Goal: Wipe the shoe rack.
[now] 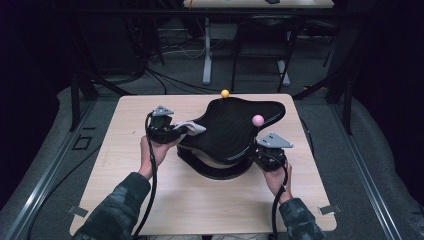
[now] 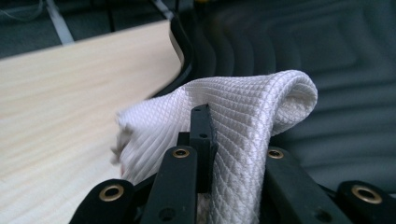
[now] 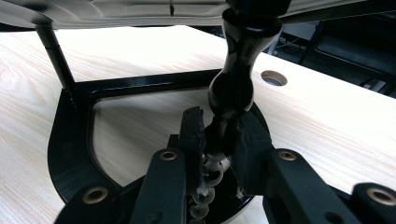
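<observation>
A black ribbed board (image 1: 235,125) rests tilted on a black stand (image 1: 215,172) in the middle of the table. My left gripper (image 1: 175,131) is at the board's left edge, shut on a white waffle-weave cloth (image 1: 192,128). In the left gripper view the cloth (image 2: 252,107) folds over the jaws of this gripper (image 2: 229,140) and lies against the board's ribbed surface (image 2: 303,42). My right gripper (image 1: 260,155) sits under the board's right side. In the right gripper view this gripper (image 3: 219,135) is shut on the stand's black knobbed stem (image 3: 233,88), above the base frame (image 3: 70,140).
A pink ball (image 1: 258,120) sits on the board's right part and a yellow ball (image 1: 225,93) at its far edge. The light wooden table (image 1: 200,200) has a round hole (image 3: 273,78) near the stand. Dark desk legs and cables stand beyond the far edge.
</observation>
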{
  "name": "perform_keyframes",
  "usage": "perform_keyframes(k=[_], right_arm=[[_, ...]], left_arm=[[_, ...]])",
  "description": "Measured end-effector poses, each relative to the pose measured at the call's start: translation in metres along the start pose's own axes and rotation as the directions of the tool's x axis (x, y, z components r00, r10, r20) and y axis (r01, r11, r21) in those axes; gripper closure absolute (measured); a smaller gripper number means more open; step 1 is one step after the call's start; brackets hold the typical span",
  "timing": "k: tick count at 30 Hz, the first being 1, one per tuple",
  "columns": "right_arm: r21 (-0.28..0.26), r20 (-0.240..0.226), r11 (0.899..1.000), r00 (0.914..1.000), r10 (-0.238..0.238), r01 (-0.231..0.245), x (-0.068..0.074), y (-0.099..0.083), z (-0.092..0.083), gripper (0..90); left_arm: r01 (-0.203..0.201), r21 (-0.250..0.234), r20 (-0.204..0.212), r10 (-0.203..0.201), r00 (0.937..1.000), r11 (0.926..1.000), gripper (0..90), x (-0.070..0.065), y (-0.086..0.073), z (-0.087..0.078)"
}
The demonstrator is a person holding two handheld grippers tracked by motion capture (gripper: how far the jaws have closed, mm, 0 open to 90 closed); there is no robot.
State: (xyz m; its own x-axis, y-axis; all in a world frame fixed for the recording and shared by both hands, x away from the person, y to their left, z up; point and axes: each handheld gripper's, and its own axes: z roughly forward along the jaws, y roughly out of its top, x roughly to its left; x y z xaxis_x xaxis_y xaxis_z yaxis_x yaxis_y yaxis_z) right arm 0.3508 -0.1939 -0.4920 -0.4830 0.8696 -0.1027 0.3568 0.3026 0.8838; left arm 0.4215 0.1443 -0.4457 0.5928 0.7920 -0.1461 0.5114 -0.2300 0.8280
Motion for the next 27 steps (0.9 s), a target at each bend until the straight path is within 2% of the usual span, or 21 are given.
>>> perform_keyframes(k=[2, 4, 6, 8, 11, 16, 18, 20, 23, 27], right_arm=[[0.001, -0.002, 1.0, 1.0, 0.0, 0.0, 0.0, 0.0, 0.0, 75.0], [0.001, -0.004, 1.0, 1.0, 0.0, 0.0, 0.0, 0.0, 0.0, 75.0], [0.001, -0.002, 1.0, 1.0, 0.0, 0.0, 0.0, 0.0, 0.0, 75.0], [0.001, -0.001, 1.0, 1.0, 0.0, 0.0, 0.0, 0.0, 0.0, 75.0], [0.001, -0.003, 1.0, 1.0, 0.0, 0.0, 0.0, 0.0, 0.0, 75.0], [0.003, -0.001, 1.0, 1.0, 0.0, 0.0, 0.0, 0.0, 0.0, 75.0], [0.002, 0.0, 1.0, 1.0, -0.001, 0.001, 0.0, 0.0, 0.0, 75.0], [0.003, -0.001, 1.0, 1.0, -0.001, 0.001, 0.0, 0.001, 0.0, 75.0], [0.003, -0.002, 1.0, 1.0, -0.004, 0.004, 0.0, 0.001, 0.0, 75.1], [0.002, 0.0, 1.0, 1.0, -0.006, 0.006, 0.0, 0.001, 0.0, 75.1]], left_arm=[[0.009, -0.027, -0.024, -0.009, 0.9997, 0.9996, 82.4, 0.004, 0.006, -0.006], [0.031, -0.033, -0.046, -0.032, 0.9984, 0.999, 82.4, 0.01, 0.008, -0.008], [0.063, 0.003, -0.031, -0.062, 0.9976, 0.998, 82.5, 0.017, 0.006, -0.005], [0.087, -0.001, -0.006, -0.087, 0.9962, 0.9962, 82.5, 0.019, 0.002, -0.004], [0.068, 0.019, 0.001, -0.068, 0.9977, 0.9975, 82.6, 0.017, 0.003, -0.007], [0.032, 0.013, -0.027, -0.031, 0.9992, 0.9994, 82.5, 0.014, 0.011, -0.011], [0.043, 0.033, -0.035, -0.042, 0.9985, 0.9985, 82.5, 0.017, 0.011, -0.008], [0.058, 0.054, -0.018, -0.057, 0.9982, 0.9969, 82.5, 0.017, 0.009, -0.003], [0.049, 0.055, 0.002, -0.049, 0.9988, 0.9973, 82.6, 0.012, 0.007, -0.001], [-0.001, 0.101, 0.024, -0.001, 0.9997, 0.9949, 82.6, 0.002, 0.007, 0.004]])
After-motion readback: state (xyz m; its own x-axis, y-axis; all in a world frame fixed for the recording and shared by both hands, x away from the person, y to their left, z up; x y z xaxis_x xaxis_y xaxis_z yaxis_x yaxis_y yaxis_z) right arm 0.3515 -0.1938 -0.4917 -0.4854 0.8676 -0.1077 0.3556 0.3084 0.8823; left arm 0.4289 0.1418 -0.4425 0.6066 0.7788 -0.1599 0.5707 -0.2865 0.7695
